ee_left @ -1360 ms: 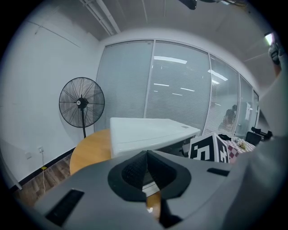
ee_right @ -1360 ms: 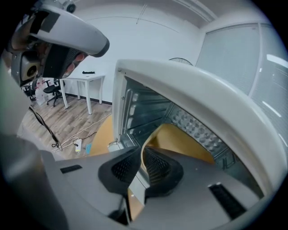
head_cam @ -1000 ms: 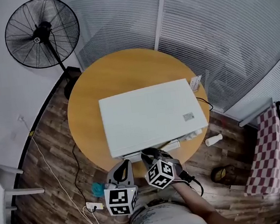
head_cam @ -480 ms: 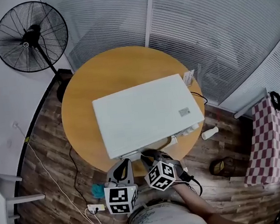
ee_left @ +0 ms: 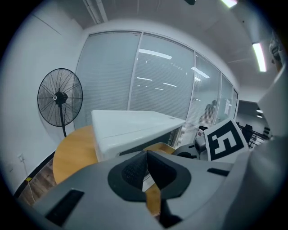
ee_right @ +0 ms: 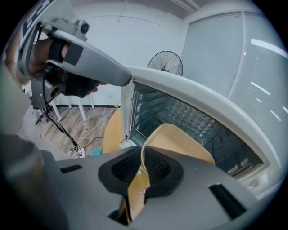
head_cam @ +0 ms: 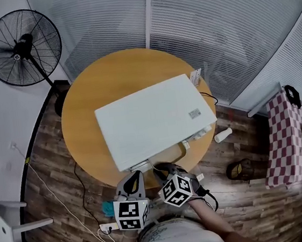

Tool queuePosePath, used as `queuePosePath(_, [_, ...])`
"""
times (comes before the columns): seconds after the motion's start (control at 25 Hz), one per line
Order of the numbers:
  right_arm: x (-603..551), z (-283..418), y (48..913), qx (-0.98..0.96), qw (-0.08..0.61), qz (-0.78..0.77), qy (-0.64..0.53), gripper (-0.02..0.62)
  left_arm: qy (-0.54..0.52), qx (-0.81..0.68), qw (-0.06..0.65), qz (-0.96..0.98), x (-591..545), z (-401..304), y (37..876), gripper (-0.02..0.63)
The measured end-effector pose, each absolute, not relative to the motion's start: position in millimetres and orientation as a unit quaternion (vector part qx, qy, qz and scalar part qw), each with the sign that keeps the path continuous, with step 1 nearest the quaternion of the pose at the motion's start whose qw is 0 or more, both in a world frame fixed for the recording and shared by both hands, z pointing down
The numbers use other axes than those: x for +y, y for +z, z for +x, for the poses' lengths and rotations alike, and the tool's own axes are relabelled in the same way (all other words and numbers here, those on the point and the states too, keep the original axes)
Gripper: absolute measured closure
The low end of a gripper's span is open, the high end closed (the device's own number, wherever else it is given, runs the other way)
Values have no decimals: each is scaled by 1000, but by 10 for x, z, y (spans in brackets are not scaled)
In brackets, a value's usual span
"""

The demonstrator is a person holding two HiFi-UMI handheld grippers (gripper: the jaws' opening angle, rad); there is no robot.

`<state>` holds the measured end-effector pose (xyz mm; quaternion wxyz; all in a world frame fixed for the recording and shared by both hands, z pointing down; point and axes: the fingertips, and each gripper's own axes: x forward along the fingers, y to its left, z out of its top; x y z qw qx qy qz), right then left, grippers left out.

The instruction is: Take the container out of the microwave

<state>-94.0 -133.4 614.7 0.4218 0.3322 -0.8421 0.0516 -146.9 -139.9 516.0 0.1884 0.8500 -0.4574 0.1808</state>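
Observation:
A white microwave sits on a round wooden table, its front towards me. In the right gripper view its cavity stands open, and a tan container is at the opening. My right gripper is shut on the container's near rim, which runs between the pads. In the head view that gripper is at the microwave's front edge and my left gripper is just left of it. The left gripper is shut with nothing between its pads; the container shows beyond them.
A standing fan is at the back left. A power strip with a cable lies on the wooden floor by my feet. A white cup lies on the floor at right, near a chequered cloth. Blinds cover the glass walls behind.
The head view has swung, so table and microwave sit further up and left in it. Both grippers keep their places at the microwave's front.

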Motion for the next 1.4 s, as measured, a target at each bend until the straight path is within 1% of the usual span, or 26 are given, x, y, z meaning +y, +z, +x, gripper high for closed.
queuePosePath(0.08, [-1309, -945, 6139, -841, 415, 341, 64, 577, 183, -449, 187, 855, -1385, -1469, 5171, 592])
queuePosePath(0.28, [-1261, -938, 6173, -824, 431, 363, 56, 577, 187, -429, 185, 864, -1309, -1518, 5204, 592])
queuePosePath(0.56, [-1154, -943, 6180, -809, 439, 385, 65, 575, 197, -415, 169, 872, -1211, -1607, 5247, 592])
queuePosePath(0.92, [-954, -1023, 6182, -803, 444, 393, 65, 577, 190, -399, 163, 882, -1087, -1625, 5236, 592])
queuePosePath(1.2, [-874, -979, 6100, -816, 438, 374, 50, 577, 193, -416, 162, 874, -1015, -1522, 5234, 592])
queuePosePath(1.4, [-814, -781, 6038, -824, 439, 356, 37, 577, 194, -440, 160, 862, -975, -1330, 5187, 592])
